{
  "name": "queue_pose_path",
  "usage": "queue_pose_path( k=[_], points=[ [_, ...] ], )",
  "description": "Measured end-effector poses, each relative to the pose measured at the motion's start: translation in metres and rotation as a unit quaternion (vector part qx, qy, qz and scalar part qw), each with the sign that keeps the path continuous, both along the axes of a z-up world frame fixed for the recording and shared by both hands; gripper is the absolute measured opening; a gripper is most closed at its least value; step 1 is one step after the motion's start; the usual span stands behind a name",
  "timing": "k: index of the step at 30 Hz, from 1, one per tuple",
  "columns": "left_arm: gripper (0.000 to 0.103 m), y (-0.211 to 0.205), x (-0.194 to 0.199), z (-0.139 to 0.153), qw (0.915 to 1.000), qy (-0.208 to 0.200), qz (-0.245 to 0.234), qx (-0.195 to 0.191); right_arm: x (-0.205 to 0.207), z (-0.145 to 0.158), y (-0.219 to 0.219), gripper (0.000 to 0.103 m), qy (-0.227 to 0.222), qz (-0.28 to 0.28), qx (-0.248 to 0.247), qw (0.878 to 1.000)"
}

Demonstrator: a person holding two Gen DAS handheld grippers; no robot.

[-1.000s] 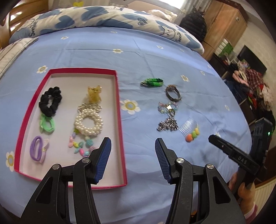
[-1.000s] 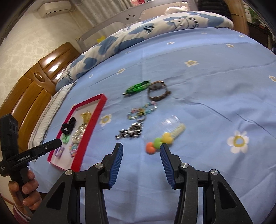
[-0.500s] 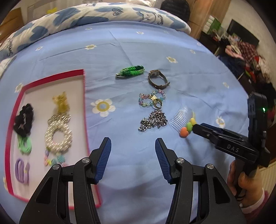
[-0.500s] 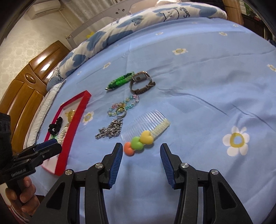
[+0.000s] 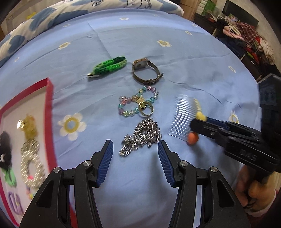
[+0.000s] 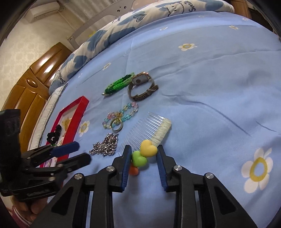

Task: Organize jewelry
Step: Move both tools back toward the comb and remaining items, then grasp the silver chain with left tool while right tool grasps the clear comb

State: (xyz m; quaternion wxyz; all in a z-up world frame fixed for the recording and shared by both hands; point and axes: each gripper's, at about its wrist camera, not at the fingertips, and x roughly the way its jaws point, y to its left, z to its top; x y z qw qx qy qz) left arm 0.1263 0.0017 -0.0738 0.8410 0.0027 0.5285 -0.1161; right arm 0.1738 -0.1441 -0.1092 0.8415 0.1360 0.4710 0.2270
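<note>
A clear hair comb with yellow, green and orange hearts lies on the blue bedspread. My right gripper is open, its jaws on either side of the green heart. My left gripper is open just in front of a silver chain. Beyond lie a pastel bead bracelet with a gold ring, a watch and a green braided band. The red-rimmed tray at the left holds pearl, scrunchie and bead pieces.
A pillow with blue hearts lies at the head of the bed, by a wooden headboard. A dark cabinet with piled clothes stands past the bed's right edge.
Both grippers have moved forward. The left swung right from the tray toward the silver chain. The right closed in until its open jaws flank the comb's hearts.
</note>
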Motion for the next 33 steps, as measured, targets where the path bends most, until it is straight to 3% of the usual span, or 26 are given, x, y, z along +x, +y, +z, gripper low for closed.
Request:
queue_pose_path(
  k=[3,5,6,7,13,20,33],
  points=[
    [0.049,-0.004,0.008,-0.012,0.9998,0.017,-0.004,-0.004,-0.002,0.004,-0.009,0.029,-0.002,-0.007,0.011,1.0],
    [0.036,-0.008,0.009,-0.015,0.9999,0.015,-0.008,-0.003,-0.002,0.007,-0.014,0.029,-0.004,-0.011,0.016,1.0],
    [0.022,-0.009,0.009,-0.015,0.9998,0.014,-0.013,-0.005,-0.002,0.008,-0.016,0.029,-0.005,-0.012,0.018,1.0],
    [0.016,-0.01,0.009,-0.015,0.9996,0.014,-0.019,-0.013,-0.003,0.01,-0.019,0.029,-0.006,-0.015,0.021,1.0],
    [0.013,-0.008,0.001,-0.006,0.9996,-0.012,-0.02,-0.018,-0.007,0.018,-0.022,0.029,-0.015,-0.02,0.031,0.999],
    [0.012,0.016,-0.024,0.033,0.9965,-0.052,0.004,-0.066,-0.016,0.03,-0.011,0.029,-0.024,-0.007,0.038,0.999],
    [0.012,0.071,-0.069,0.092,0.9859,-0.113,0.065,-0.105,-0.038,0.05,0.033,0.029,-0.041,0.043,0.044,0.997]
  ],
)
